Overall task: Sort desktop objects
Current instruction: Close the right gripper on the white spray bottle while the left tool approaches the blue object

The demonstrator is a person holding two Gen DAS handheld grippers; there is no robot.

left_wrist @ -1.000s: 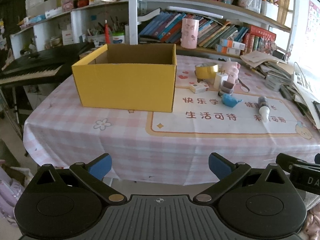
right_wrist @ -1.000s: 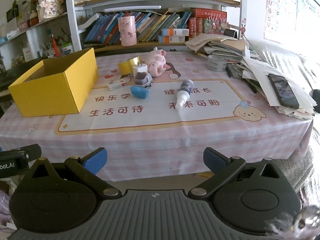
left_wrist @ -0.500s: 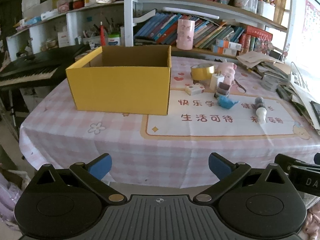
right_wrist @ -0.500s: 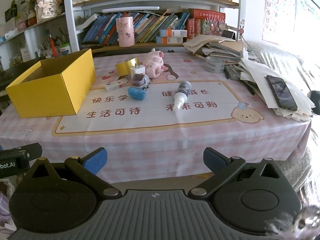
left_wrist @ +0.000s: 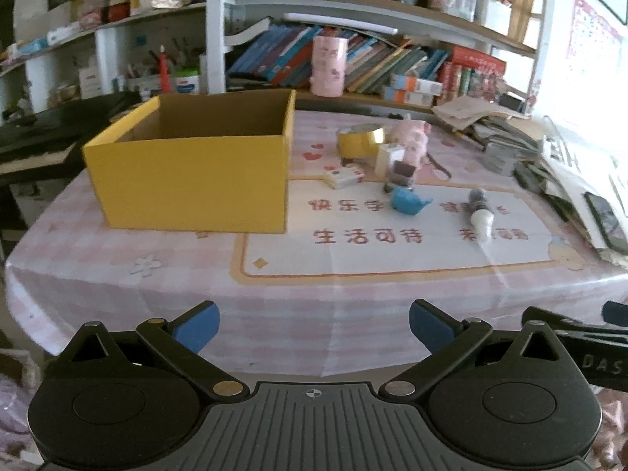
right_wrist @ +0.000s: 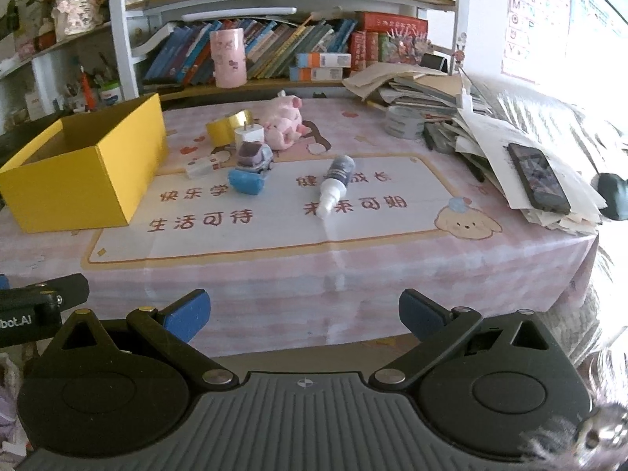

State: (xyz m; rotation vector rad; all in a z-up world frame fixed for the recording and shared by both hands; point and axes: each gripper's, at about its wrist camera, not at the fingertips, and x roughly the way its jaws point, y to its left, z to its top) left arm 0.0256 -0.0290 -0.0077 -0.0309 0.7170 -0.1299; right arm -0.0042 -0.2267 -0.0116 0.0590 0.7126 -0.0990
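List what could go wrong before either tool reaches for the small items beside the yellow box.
1. The white charger plug, grey toy car and blue whale-shaped toy sit bunched together; closing on one may knock its neighbours.
2. The dark dropper bottle with a white tip lies on its side and could roll away when nudged.
3. The black phone rests on a loose paper stack near the table edge; a wide sweep by the right tool might dislodge it.

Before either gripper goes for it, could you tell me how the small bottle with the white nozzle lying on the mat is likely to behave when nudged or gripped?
The bottle lies on its side on the smooth mat, so a sideways nudge would probably roll it. Its round body may slip between flat pads. It looks small and likely light.
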